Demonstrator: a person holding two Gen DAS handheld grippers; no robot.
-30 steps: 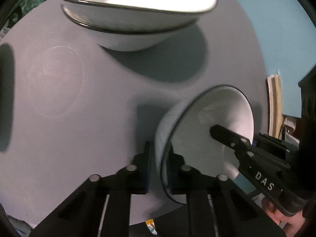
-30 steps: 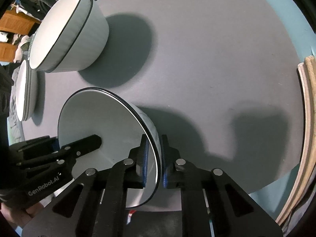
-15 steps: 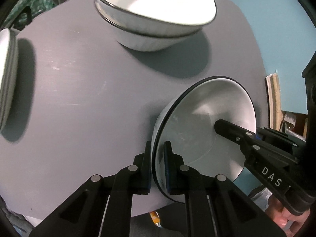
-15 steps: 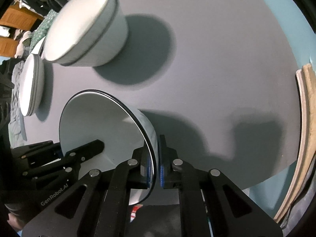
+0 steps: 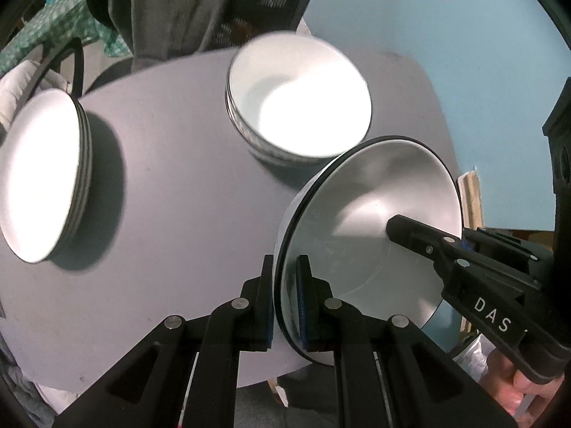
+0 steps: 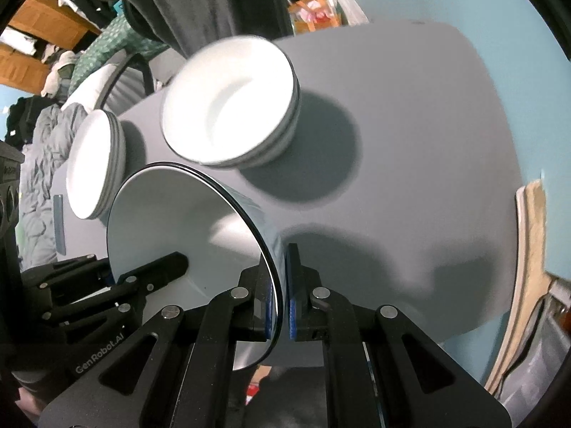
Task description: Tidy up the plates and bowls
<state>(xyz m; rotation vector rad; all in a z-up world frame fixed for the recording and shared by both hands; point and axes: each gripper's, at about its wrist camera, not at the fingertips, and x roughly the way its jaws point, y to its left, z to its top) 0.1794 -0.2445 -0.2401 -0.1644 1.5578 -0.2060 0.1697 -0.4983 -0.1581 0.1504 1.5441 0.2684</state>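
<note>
- The left tool [image 5: 285, 299] is clamped on the rim of a white bowl [image 5: 371, 221], one finger inside the wall and one outside; this shows low and centre in the left wrist view.
- The right tool [image 6: 282, 299] is clamped on the opposite rim of the same bowl [image 6: 178, 221], again with one finger on each face of the wall, low and centre in the right wrist view.
- The bowl has a thin dark rim and is tilted on its side, its opening facing the cameras. Both tools carry it; whether it touches the bench [image 5: 171, 185] cannot be told.
- In the left wrist view the right tool reaches in from the lower right, its finger lying inside the bowl; its body bears the letters "DAS".
- In the right wrist view the left tool comes in from the lower left and bears the words "GenRobot.AI".
- A stack of white bowls [image 5: 299, 107] stands on the grey bench in the upper centre of the left wrist view, just beyond the held bowl; it is somewhat blurred.
- A stack of white plates [image 5: 39, 182] sits at the left edge of that view, well apart from the stack of bowls.
- In the right wrist view the stack of bowls [image 6: 228, 103] is upper centre, and the plates [image 6: 92, 164] are to its left.
- A dark garment [image 5: 200, 3] hangs beyond the bench at the top of the frame.
</note>
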